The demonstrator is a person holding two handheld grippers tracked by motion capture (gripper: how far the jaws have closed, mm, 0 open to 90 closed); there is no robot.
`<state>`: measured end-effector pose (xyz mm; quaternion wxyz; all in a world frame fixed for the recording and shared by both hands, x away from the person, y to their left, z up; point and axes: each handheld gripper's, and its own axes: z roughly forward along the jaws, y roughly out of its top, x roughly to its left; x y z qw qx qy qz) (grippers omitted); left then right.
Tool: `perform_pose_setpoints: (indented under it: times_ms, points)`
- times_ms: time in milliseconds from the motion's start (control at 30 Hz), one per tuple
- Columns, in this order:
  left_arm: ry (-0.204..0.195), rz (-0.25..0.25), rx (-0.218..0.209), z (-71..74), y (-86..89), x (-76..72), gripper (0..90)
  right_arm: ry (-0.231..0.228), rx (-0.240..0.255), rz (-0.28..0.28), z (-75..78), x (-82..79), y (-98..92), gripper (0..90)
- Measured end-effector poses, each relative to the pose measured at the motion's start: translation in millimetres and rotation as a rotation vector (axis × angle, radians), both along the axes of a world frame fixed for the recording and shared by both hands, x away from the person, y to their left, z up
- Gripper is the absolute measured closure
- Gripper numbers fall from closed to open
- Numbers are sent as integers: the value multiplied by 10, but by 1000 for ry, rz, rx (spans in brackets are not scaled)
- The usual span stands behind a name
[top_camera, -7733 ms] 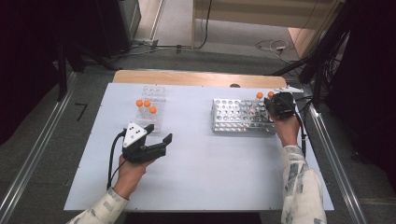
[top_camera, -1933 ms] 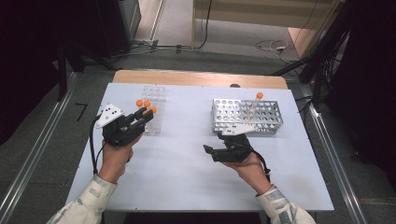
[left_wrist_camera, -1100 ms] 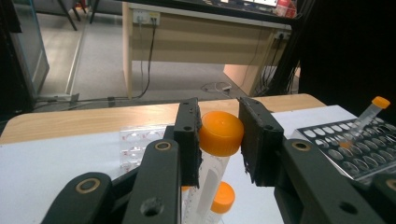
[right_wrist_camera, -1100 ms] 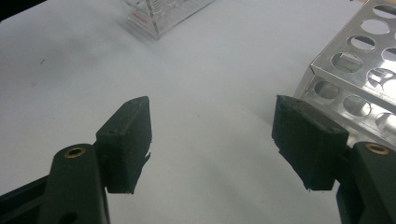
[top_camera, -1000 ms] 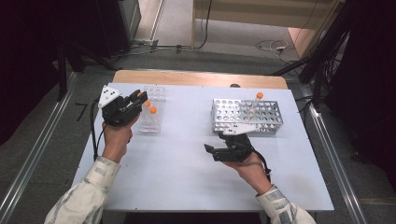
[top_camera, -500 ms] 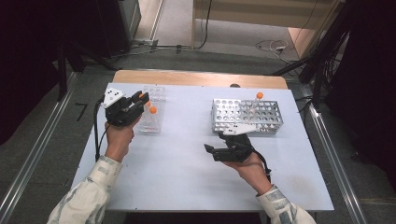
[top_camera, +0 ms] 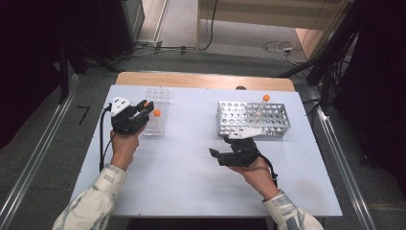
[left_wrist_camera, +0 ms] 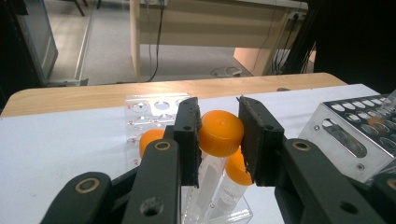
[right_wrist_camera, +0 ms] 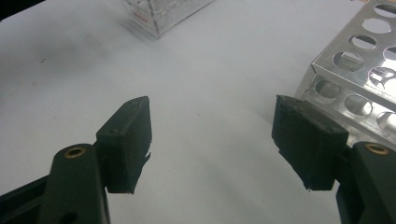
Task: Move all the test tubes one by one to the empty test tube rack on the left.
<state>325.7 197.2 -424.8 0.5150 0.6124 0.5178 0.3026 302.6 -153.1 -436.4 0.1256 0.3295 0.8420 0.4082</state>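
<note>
— Left gripper [left_wrist_camera: 218, 135]? Clamped black ribbed pads on round orange cap [left_wrist_camera: 221, 132] of clear plastic tube [left_wrist_camera: 208, 184], above clear rack [top_camera: 156, 113] at table's [top_camera: 191, 182] left.

— Right gripper [right_wrist_camera: 219, 140]? Rested low on table, gaping, empty, beside shiny perforated metal rack [top_camera: 252, 118].

Since the first picture the left gripper [top_camera: 143, 108] has gone from mid-table up to the clear rack [top_camera: 156, 111] at ten o'clock and clamped an orange-capped tube [left_wrist_camera: 220, 132]. The right gripper [top_camera: 216, 155] came back off the metal rack [top_camera: 253, 119] towards five o'clock, leaving one tube there instead of two.
</note>
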Motion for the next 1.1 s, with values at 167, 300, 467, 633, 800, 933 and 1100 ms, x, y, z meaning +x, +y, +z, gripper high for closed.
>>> perform_pose_setpoints:
  times_ms: [167, 300, 467, 633, 800, 933, 1100]
  points:
    - [2, -2, -1, -8, -4, -8, 691, 1, -1, 1, -6, 3, 1, 274]
    - [5, 4, 2, -2, -6, -15, 621, 1, -2, 1, -6, 2, 2, 274]
    - [-3, 3, -2, 27, -6, -49, 580, 0, 1, 0, -4, 4, -1, 274]
    - [-8, -3, -14, 77, -4, -113, 566, 0, 1, -1, -2, 4, -4, 274]
    - [-3, -22, -21, 109, -14, -236, 531, 0, 2, -11, 3, 15, -29, 274]
    - [7, -55, -35, 94, -31, -380, 486, -6, 7, -24, 16, 29, -60, 275]
    - [31, -88, -22, -26, -92, -568, 393, -16, 10, -50, 43, 66, -128, 277]
